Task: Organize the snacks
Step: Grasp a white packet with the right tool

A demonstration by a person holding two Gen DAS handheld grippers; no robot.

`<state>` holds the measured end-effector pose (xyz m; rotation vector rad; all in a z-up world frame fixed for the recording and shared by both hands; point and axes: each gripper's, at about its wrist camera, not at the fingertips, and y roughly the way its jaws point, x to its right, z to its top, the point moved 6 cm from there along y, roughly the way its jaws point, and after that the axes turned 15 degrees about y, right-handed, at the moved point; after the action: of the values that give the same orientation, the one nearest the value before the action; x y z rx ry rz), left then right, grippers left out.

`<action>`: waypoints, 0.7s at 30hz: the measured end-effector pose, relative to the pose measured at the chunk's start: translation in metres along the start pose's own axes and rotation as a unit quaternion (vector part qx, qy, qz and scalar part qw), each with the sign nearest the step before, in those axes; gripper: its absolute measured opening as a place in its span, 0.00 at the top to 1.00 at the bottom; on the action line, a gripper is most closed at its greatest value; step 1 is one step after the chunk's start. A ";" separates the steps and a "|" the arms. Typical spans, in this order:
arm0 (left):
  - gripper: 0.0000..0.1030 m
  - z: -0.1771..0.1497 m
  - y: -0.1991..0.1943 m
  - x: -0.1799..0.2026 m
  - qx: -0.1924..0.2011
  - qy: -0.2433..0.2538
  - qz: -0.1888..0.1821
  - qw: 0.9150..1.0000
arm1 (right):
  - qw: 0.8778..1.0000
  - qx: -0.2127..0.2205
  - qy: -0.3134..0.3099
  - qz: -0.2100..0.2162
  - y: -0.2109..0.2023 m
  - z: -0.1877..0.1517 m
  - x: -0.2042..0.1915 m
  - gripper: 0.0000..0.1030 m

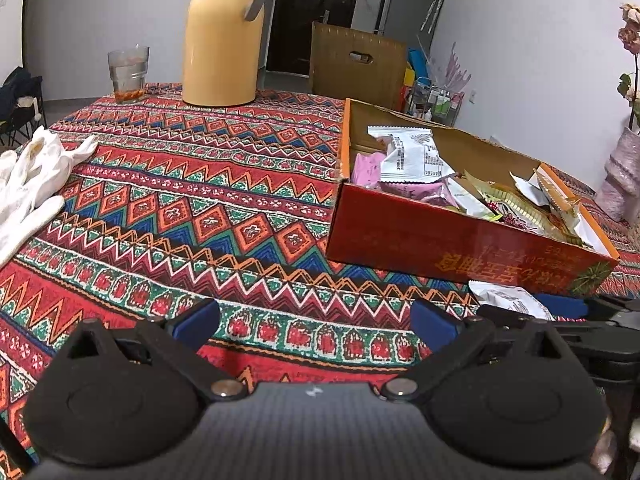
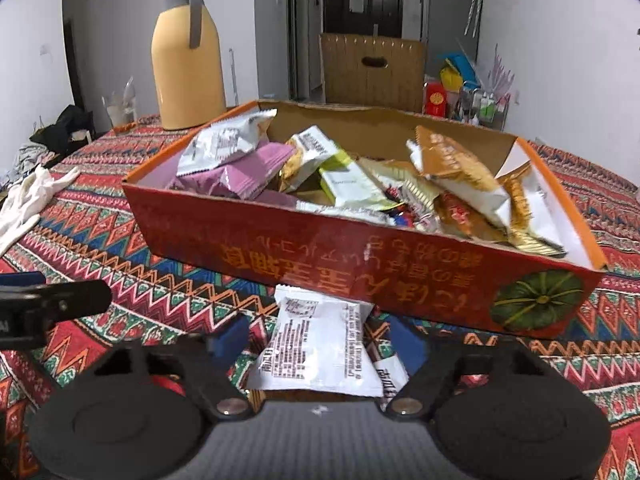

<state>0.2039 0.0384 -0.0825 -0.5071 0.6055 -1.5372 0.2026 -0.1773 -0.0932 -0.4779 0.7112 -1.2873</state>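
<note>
White cotton gloves (image 1: 32, 176) at far left of patterned tablecloth (image 1: 200, 200), well apart from work zone; glass (image 1: 128, 74) and yellow thermos jug (image 1: 222, 36) upright at far edge, also clear of path. Left gripper (image 1: 316, 320) hovering over bare cloth, jaws wide, nothing between pads. Further right: red cardboard box (image 2: 360, 256), open-topped, already loaded with mixed snack packets (image 2: 352, 176) (purple, white, tan). One white snack packet (image 2: 316, 344) flat on cloth, just beside box's near wall, between fingers of right gripper (image 2: 316, 344); jaws partly drawn in, pads alongside packet edges, firm contact not confirmable from wrist view, so counted as not yet gripped. Step in hand, by judgement: picking last loose packet for transfer into box. Next move likely needs full closure on packet, then lift above near wall rim before moving forward and releasing over contents. Near wall stands close ahead of fingertips; risk of snagging rim or nudging box. Open room above box and leftward over cloth; left gripper's finger close on left side.
</note>
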 end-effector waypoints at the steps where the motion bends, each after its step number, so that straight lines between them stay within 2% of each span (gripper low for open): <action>1: 0.00 0.000 0.001 0.000 -0.001 -0.001 -0.001 1.000 | 1.000 -0.005 0.001 0.001 0.003 -0.001 0.000 0.39; 6: 0.00 0.000 0.002 0.000 -0.004 -0.004 -0.005 1.000 | 1.000 0.000 0.001 0.000 0.005 -0.002 -0.001 0.54; 9: 0.00 0.000 0.002 -0.001 -0.002 -0.007 -0.006 1.000 | 1.000 0.003 0.000 0.003 0.002 -0.002 -0.001 0.58; 21: 0.00 0.004 -0.004 0.001 -0.003 -0.004 0.005 1.000 | 0.998 0.052 0.008 0.029 -0.042 -0.005 0.005 0.60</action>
<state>0.2033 0.0371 -0.0772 -0.5134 0.6057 -1.5246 0.1705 -0.1917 -0.0696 -0.3606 0.6631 -1.2678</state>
